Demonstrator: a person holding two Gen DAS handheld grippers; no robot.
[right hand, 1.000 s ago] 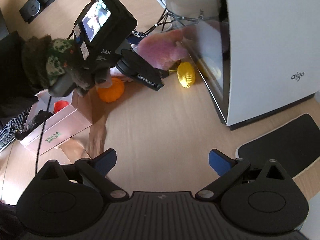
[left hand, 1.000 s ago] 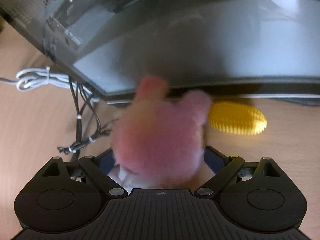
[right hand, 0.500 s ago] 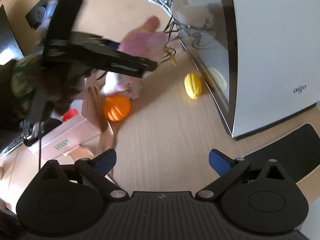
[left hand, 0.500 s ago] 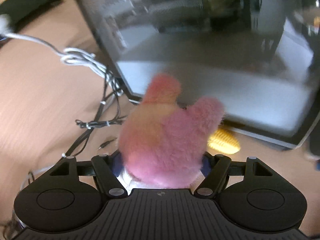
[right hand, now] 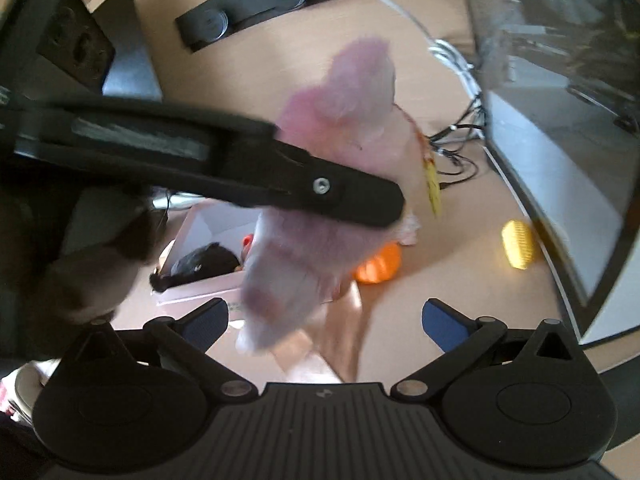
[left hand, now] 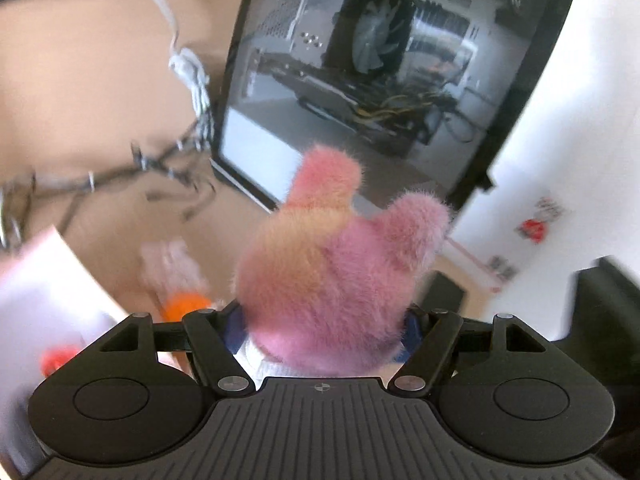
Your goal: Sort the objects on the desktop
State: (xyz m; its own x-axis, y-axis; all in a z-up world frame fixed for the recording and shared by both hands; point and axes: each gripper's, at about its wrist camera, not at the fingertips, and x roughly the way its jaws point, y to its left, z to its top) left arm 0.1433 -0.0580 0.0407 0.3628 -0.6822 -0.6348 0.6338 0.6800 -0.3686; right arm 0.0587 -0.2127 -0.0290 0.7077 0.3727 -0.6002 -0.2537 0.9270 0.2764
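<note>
Above the light wooden surface [right hand: 452,280], the left hand-held gripper [left hand: 322,322] pinches a fluffy pink plush toy [left hand: 340,276] between its blue-padded fingers, the toy's two ears pointing away towards the glass-sided computer case [left hand: 384,80]. From the right side, the plush hangs in the air over an open pale pink cardboard box [right hand: 208,256], just ahead of the right hand-held gripper [right hand: 326,318], whose jaws stand spread wide with nothing between them. An orange ridged pumpkin toy [right hand: 378,266] sits beside the box, and a yellow corn-shaped toy [right hand: 518,248] lies near the case's base.
</note>
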